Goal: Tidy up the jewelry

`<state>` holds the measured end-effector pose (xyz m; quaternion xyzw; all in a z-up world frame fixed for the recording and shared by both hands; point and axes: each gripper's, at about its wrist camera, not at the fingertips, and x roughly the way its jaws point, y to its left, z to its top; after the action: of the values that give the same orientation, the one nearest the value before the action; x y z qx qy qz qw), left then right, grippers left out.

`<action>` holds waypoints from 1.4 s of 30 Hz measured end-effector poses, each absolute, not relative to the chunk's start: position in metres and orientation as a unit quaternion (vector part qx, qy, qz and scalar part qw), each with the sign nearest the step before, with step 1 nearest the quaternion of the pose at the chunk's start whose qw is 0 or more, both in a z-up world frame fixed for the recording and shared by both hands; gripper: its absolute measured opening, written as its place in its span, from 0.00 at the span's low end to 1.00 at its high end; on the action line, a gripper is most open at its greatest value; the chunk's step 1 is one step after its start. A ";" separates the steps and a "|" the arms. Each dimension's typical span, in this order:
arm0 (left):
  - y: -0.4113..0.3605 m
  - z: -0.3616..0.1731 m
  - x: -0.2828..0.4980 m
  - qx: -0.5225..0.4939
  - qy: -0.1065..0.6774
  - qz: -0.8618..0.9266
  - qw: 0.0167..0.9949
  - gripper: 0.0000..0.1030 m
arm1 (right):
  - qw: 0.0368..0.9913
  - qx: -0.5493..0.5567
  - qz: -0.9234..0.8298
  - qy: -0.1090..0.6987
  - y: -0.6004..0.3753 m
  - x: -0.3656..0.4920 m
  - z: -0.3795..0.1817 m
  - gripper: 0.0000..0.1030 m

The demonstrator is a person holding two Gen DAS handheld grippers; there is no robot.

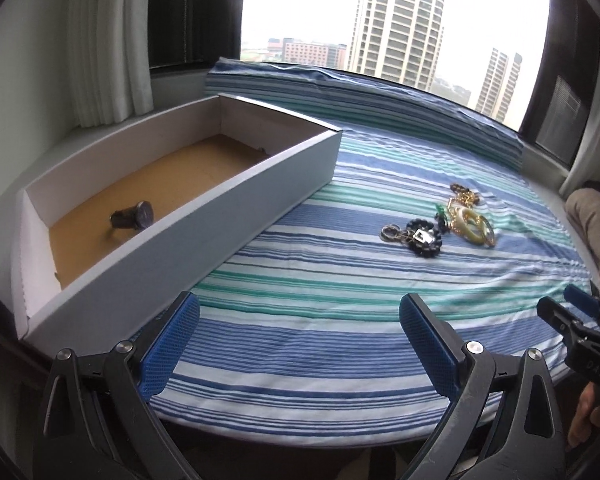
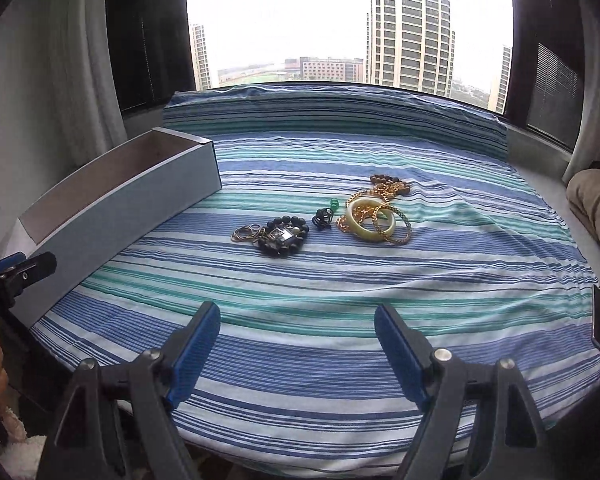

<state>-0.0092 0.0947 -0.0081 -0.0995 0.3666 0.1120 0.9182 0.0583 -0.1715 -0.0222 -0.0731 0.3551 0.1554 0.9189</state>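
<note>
Right, quick notes —
L gripper (image 1: 300, 344): jaws spread wide, nothing btwn the blue pads, over the near edge of the striped cloth (image 1: 340, 320); in the right wrist view only its tip shows, cut off at frame's left edge.
R gripper (image 2: 298, 344): also spread wide & empty, over the cloth's near edge; from the left wrist view only partly seen at far right, w/ a bit of a hand (image 1: 584, 420) under it.
Box (image 1: 204, 216): long white carton w/ brown floor, along the cloth's left edge; near end clipped behind the L gripper's finger.
Watch (image 1: 134, 216): dark, lying on its side inside the box, toward its near end; details too small to read. Not visible in right wrist view, box wall hides it.
Jewelry pile (image 2: 328, 216): mid-cloth, toward the right, well apart from box. Thin rings (image 2: 246, 235) touch a black bead bracelet (image 2: 286, 236); small dark piece (image 2: 323, 218) & green bit (image 2: 333, 202) beside it; pale bangle (image 2: 370, 222) tangled w/ gold chains (image 2: 396, 216), brown beads (image 2: 390, 180) behind. How many chains: can't tell.
Far right: beige fabric (image 2: 592, 196), cut off by frame.
</note>
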 end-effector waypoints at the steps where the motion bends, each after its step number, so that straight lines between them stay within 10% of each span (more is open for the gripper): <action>1: 0.096 -0.011 -0.009 -0.102 0.369 0.113 0.917 0.97 | 0.918 -0.078 0.157 0.356 -0.169 0.058 -0.022 0.79; 42: 0.071 -0.021 0.003 -0.080 0.388 0.084 0.914 0.98 | 0.927 -0.076 0.136 0.341 -0.187 0.055 -0.005 0.79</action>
<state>0.0031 0.0710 -0.0209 -0.0796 0.3881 0.0839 0.9143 0.0555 -0.1875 -0.0051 -0.0758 0.3412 0.1355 0.9271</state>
